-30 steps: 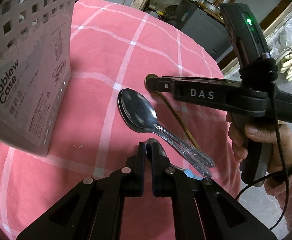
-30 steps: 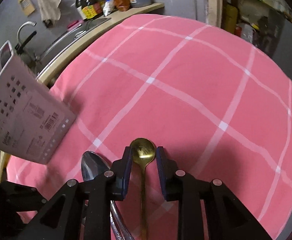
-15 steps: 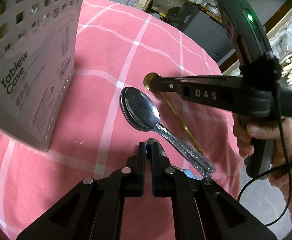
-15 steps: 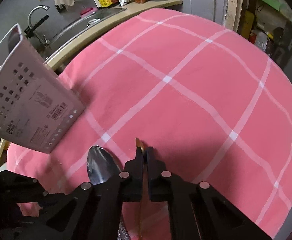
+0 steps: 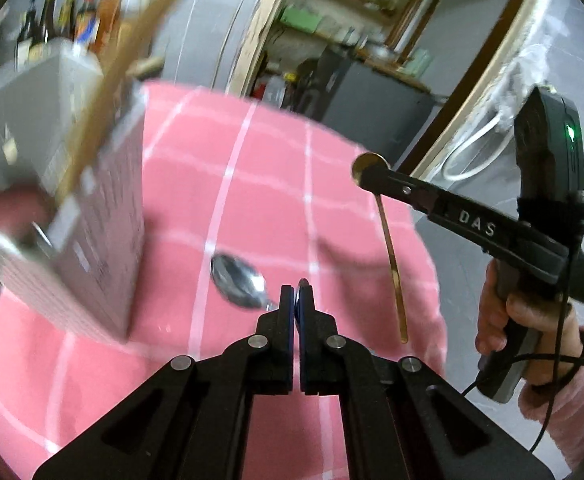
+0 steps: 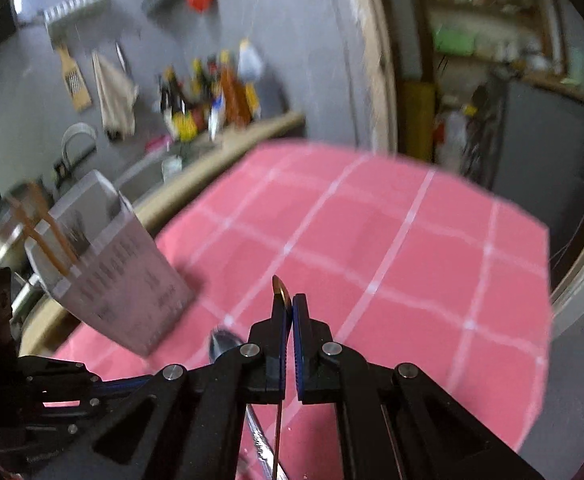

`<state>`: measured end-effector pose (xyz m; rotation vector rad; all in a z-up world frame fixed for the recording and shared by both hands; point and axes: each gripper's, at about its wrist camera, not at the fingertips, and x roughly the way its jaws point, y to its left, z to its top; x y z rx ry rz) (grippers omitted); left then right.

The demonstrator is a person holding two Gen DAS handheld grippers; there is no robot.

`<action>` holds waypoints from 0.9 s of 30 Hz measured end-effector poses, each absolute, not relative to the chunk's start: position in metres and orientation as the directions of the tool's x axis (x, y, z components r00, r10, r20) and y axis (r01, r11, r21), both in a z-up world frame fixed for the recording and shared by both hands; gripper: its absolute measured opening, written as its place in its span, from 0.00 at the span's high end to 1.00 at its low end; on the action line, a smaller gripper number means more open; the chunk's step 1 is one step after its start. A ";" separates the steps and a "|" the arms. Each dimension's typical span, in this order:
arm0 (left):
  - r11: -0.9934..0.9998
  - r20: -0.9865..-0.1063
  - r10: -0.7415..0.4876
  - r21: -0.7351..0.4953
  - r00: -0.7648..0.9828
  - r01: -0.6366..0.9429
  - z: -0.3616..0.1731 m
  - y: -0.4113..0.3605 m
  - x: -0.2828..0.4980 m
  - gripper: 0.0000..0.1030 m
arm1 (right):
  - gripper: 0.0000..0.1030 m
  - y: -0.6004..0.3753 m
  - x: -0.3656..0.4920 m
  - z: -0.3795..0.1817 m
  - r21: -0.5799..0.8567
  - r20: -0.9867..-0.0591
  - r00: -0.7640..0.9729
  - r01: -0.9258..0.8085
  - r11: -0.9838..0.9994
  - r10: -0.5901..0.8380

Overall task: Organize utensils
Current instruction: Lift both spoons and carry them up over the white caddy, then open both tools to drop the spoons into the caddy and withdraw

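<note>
My right gripper (image 6: pixel 289 308) is shut on a gold spoon (image 5: pixel 392 248) and holds it in the air above the pink cloth, bowl at the fingertips, handle hanging down; the spoon's bowl tip (image 6: pixel 279 288) shows in the right wrist view. My left gripper (image 5: pixel 296 300) is shut on a small utensil whose tip (image 5: pixel 303 282) sticks out between the fingers, raised above the table. A large silver spoon (image 5: pixel 237 285) lies on the cloth just ahead of it and also shows in the right wrist view (image 6: pixel 221 346). The white perforated utensil case (image 5: pixel 75 216) stands to the left, holding wooden chopsticks (image 6: pixel 47 232).
A round table with a pink checked cloth (image 6: pixel 412 264). Behind it runs a counter with bottles (image 6: pixel 211 92) and a sink (image 6: pixel 75 140). A dark cabinet (image 5: pixel 372 104) stands beyond the table's far edge.
Both grippers have risen off the table. The right one has lifted the gold spoon clear of the cloth. The left one has lifted its small utensil; the silver spoon stays lying.
</note>
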<state>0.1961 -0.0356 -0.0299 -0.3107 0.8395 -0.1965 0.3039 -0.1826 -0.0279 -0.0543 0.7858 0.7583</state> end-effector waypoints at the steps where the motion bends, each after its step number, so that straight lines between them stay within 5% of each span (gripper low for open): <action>1: 0.941 -0.686 -0.286 -0.334 0.669 0.059 -0.022 -0.037 0.194 1.00 | 0.97 -0.189 0.298 -0.017 0.225 -0.620 0.498 -0.628 0.745 0.607; 16: 0.993 -0.469 -0.083 -0.113 0.880 0.034 0.130 0.012 0.179 1.00 | 0.97 -0.182 0.270 0.101 0.353 -0.129 0.699 -0.630 0.691 0.703; 27: 0.994 -0.422 0.109 0.044 0.900 -0.100 0.145 0.082 0.180 1.00 | 0.97 -0.099 0.284 0.107 0.350 -0.021 0.660 -0.699 0.624 0.751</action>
